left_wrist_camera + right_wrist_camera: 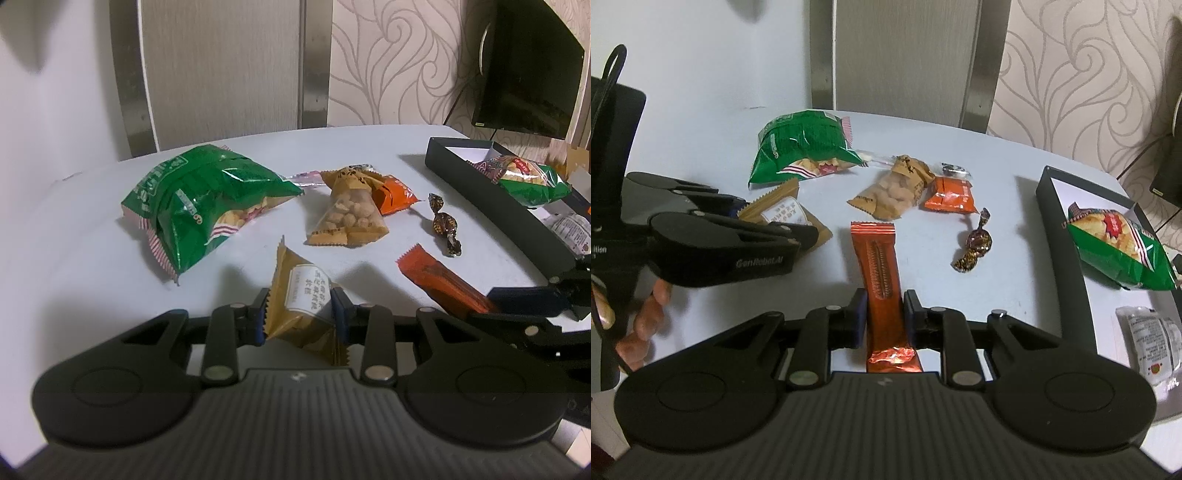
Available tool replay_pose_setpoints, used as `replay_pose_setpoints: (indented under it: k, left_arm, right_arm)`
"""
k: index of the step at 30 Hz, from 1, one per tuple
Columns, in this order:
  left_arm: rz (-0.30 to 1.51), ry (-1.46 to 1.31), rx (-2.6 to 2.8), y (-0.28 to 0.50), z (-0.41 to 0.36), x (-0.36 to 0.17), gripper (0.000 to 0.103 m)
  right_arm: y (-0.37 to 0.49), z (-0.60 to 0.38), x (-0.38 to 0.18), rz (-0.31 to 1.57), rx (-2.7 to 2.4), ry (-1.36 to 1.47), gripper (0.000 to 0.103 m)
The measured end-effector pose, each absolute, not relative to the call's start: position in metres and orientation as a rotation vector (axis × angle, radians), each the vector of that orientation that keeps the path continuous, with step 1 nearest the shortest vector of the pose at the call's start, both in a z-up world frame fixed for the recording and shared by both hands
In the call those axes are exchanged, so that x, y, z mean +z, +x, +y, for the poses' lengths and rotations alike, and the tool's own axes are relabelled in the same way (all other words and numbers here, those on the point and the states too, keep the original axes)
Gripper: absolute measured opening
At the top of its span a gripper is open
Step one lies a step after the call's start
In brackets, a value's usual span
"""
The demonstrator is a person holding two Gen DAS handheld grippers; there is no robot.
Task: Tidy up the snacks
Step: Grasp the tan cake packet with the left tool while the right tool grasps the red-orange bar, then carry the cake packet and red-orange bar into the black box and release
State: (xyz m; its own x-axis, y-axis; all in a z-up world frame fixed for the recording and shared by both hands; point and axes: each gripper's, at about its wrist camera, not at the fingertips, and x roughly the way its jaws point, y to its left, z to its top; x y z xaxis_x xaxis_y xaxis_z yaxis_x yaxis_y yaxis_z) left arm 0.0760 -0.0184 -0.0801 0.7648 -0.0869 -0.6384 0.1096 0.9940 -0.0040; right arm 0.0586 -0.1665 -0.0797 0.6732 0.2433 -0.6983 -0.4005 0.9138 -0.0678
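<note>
Your right tongs (884, 314) grip the orange bar (879, 266), lengthwise; left tongs (299, 314) grip the tan packet (299, 295); box (1067, 236) sits right of the bar.

A home room: swirl-patterned wallpaper (399, 62), a white table (74, 229) and a dark speaker (524, 66).
</note>
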Motion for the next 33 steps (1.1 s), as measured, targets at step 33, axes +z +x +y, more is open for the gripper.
replay_pose_setpoints:
  k: [33]
  left_arm:
    - [0.636,-0.001,-0.187,0.091,-0.081,-0.040,0.037]
  right_arm:
    - [0.028,-0.218,-0.037,0.648,0.327,-0.126,0.024]
